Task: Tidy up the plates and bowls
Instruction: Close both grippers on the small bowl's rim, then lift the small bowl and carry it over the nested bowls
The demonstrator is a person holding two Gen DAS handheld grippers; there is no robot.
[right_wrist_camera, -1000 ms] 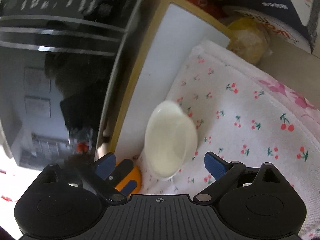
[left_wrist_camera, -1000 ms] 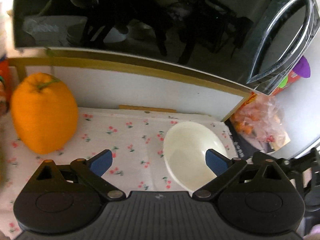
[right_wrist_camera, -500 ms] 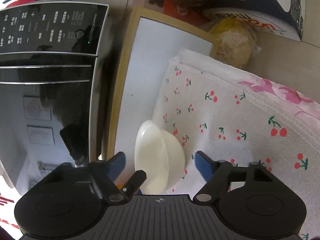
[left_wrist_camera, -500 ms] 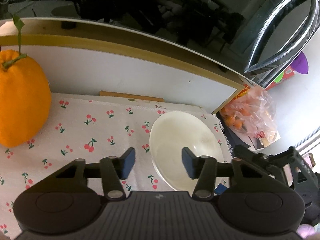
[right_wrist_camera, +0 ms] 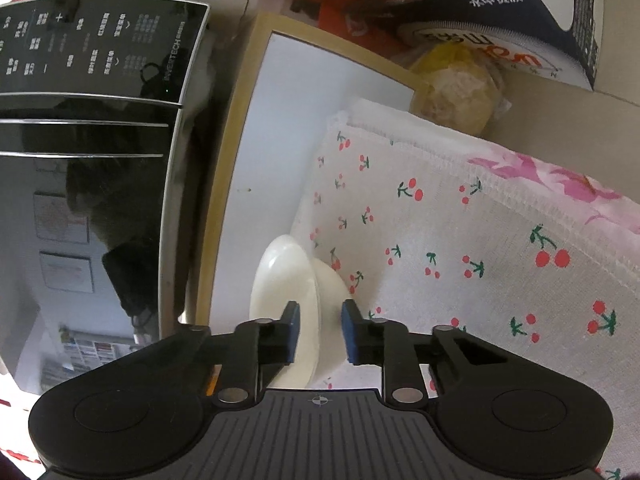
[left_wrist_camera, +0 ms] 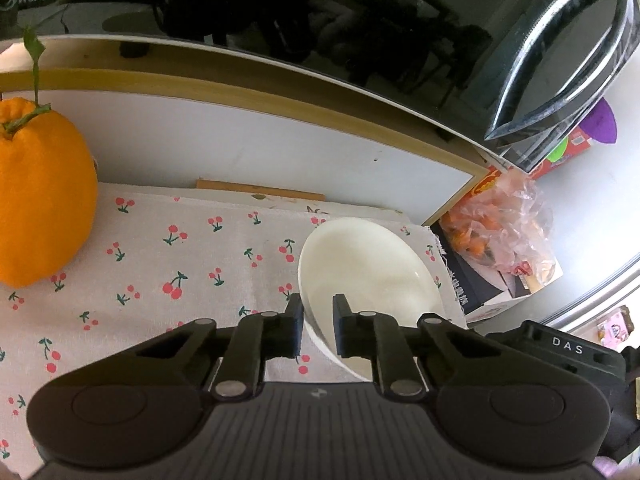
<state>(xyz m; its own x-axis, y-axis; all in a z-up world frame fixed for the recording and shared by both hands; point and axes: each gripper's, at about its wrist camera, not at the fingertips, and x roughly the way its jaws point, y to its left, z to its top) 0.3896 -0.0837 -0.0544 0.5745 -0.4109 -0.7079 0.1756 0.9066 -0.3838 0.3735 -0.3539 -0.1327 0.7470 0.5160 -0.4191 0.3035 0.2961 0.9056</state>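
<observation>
A white bowl (left_wrist_camera: 368, 272) lies on a cherry-print cloth (left_wrist_camera: 180, 264) in front of a microwave. My left gripper (left_wrist_camera: 318, 320) has its jaws closing on the bowl's near left rim, one pad inside and one outside. In the right wrist view the same white bowl (right_wrist_camera: 288, 276) looks tipped on edge. My right gripper (right_wrist_camera: 320, 330) has its jaws closing across the bowl's wall, with a blue pad on each side. Both pairs of pads look pressed on the bowl.
A large orange citrus fruit (left_wrist_camera: 40, 196) sits at the cloth's left. The black microwave (left_wrist_camera: 280, 12) stands on a white board (left_wrist_camera: 280, 152) behind. A bag of orange snacks (left_wrist_camera: 500, 232) lies on a box to the right. A wrapped yellow item (right_wrist_camera: 456, 80) sits beyond the cloth (right_wrist_camera: 440, 240).
Both grippers went from wide open to closed on the white bowl's rim. The bowl has tipped up on edge in the right wrist view.
</observation>
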